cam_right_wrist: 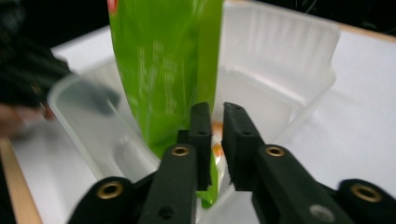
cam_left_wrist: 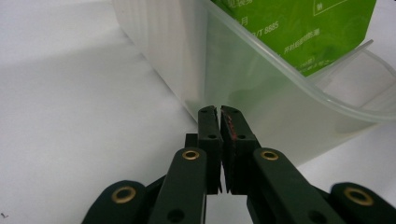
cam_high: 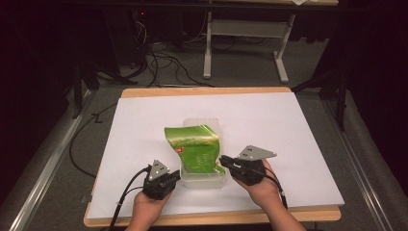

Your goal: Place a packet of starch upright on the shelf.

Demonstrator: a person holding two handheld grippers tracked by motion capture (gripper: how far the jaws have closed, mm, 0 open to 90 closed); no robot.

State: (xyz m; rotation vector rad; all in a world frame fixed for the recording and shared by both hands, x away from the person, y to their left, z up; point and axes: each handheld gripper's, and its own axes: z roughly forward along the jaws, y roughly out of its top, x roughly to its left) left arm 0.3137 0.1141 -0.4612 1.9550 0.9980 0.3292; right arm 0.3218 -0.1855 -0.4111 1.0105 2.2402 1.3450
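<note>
1. the green packet stands tilted in the clear plastic tub near the front edge of the white table. its bottom end is down inside the tub and its long axis runs up and away from the person, leaning toward the far left.

2. the right gripper is the nearer tool. its tips sit at the tub's right side, right at the packet's lower corner, so the packet lies to its left.

3. in the right gripper view the jaws stand a little apart, with a narrow gap between them. the packet's lower edge sits by the inner jaw and in the gap, but i judge the pads are not pressing it; the grip looks slack.

4. the left gripper rests just beside the tub's left front corner. its jaws are almost together and hold nothing. the tub wall is straight ahead of the tips, close but seemingly apart.

5. any coming move on the packet turns on that right-side corner: the right jaws would need to pinch again or back off to the right.

6. the high view gives the packet's lean and both hands. the left gripper view adds the printing on the packet through the tub rim. the right gripper view adds the gap at the jaws.
</note>
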